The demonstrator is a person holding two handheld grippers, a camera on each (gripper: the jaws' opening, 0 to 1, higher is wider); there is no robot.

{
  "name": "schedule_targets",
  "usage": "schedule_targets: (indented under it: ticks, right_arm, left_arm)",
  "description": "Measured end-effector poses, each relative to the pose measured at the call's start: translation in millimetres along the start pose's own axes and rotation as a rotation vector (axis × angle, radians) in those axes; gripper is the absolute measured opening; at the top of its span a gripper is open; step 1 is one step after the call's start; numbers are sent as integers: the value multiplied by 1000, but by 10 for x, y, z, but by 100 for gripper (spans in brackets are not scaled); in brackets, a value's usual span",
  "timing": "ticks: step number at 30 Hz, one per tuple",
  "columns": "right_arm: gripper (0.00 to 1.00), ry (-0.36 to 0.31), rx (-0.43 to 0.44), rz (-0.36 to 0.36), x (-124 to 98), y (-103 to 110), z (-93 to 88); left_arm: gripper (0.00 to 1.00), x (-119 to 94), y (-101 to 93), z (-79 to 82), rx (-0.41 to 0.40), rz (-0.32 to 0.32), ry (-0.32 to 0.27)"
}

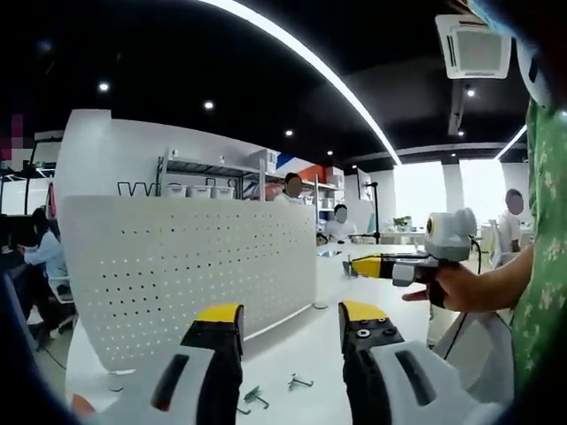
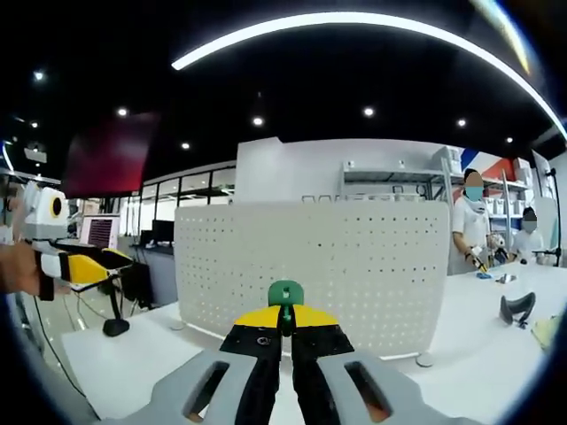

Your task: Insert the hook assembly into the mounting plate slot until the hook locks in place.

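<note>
Left gripper (image 1: 290, 320) apart | hooks (image 1: 299, 382) on table | right gripper (image 2: 285, 320) pinches green hook (image 2: 286, 293)

1. Left gripper (image 1: 288, 329): pale grey moulded body, black jaws capped with yellow pads, small screws on one jaw's face.
2. Right gripper (image 2: 285, 320): same grey shell with dark slots, black jaws, yellow tips.
3. Green patterned sleeve (image 1: 547, 239) at the left gripper view's edge.

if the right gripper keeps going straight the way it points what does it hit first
Most likely the white pegboard panel, standing upright on the table dead ahead of the right gripper, which is shut on a green hook. How far off cannot be told.
</note>
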State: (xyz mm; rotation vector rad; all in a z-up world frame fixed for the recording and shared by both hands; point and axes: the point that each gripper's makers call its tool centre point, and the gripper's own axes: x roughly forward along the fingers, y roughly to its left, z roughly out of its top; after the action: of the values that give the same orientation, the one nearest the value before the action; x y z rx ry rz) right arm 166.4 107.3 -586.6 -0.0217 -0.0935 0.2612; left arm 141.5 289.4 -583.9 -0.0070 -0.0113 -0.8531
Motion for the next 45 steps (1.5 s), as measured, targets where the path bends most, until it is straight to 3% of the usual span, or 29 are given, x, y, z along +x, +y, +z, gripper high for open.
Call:
schedule_targets:
  ticks: [15,34,45]
  right_arm:
    - [2,26,-14,-20,226,-146,4]
    - [2,-21,-44,-69,685,-461,346]
    - [2,-42,-88,-111,1039,-800,570]
  left_arm:
    - [49,181,-83,-103,-8,-13,29]
    - [50,329,-83,-150,-21,-24,34]
    - [49,366,-25,-201,-32,-22,42]
